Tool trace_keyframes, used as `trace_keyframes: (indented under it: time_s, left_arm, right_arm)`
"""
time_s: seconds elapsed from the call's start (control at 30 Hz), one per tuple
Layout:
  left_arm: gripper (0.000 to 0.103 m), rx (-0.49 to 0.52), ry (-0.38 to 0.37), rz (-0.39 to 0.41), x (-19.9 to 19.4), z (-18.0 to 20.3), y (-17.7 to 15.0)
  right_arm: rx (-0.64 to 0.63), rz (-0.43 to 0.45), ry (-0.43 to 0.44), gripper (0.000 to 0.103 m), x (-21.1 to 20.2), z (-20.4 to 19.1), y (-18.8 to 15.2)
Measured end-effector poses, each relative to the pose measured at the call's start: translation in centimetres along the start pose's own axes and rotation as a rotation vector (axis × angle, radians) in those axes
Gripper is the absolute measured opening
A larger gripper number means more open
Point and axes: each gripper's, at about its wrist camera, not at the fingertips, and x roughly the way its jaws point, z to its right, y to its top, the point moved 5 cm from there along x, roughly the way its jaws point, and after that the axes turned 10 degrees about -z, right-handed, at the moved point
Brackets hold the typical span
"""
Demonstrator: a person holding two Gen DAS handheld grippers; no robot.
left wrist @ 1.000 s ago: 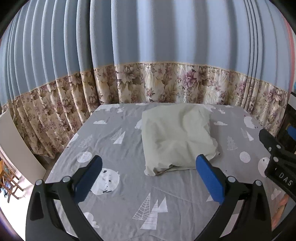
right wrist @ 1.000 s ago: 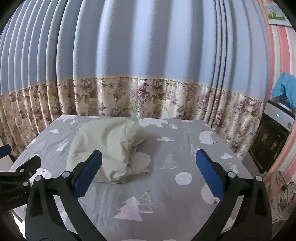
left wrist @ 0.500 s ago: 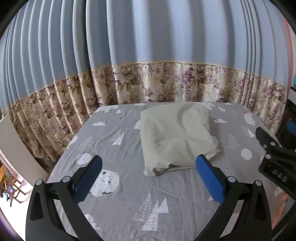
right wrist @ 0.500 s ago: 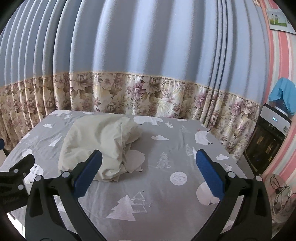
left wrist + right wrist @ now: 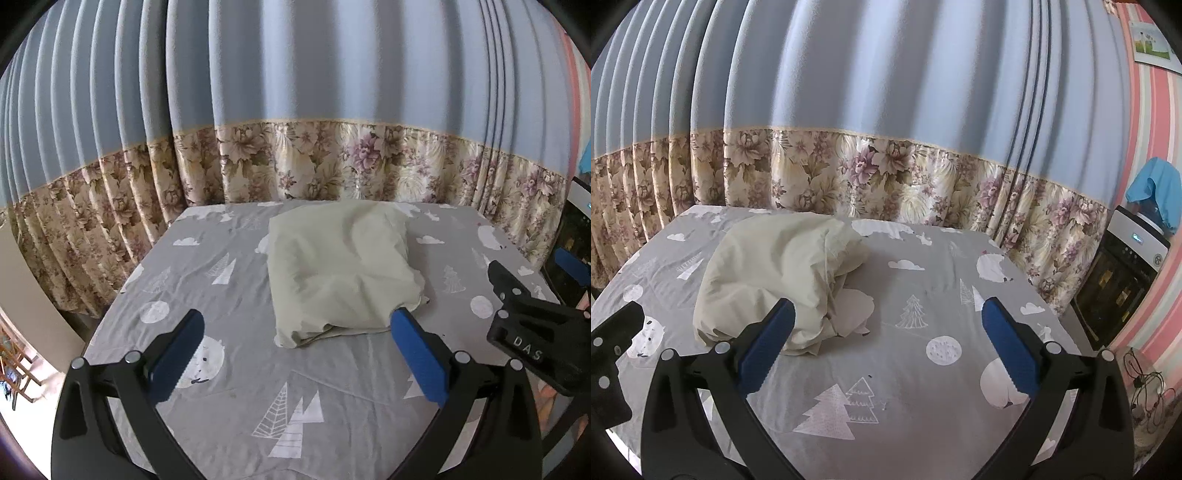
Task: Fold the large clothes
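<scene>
Grey tree-printed bedsheet (image 5: 236, 376) bore the folded pale-yellow cloth bundle (image 5: 340, 273) at its middle, ahead of our spread, empty left gripper (image 5: 295, 354) and left of our equally released right gripper (image 5: 886, 354), seemingly nearer the left.

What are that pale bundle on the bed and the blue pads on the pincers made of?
The pale bundle looks like thin woven cloth, maybe cotton: matte, with soft creases and limp layered edges. The blue pads look like rubber or soft plastic: matte, with a toothed edge. Neither is certain from looks alone.
</scene>
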Motion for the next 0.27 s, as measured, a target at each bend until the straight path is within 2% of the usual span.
trace_keyframes:
  time_s: [0.17,0.27]
  left_arm:
    - [0.102,0.025,0.106,0.016,0.7,0.0,0.0]
    - [0.102,0.021,0.099,0.001,1.3,-0.2,0.0]
  right_arm:
    - [0.005,-0.017,0.003,0.1,0.6,0.1,-0.1]
    - [0.007,-0.028,0.002,0.1,1.1,0.2,-0.1]
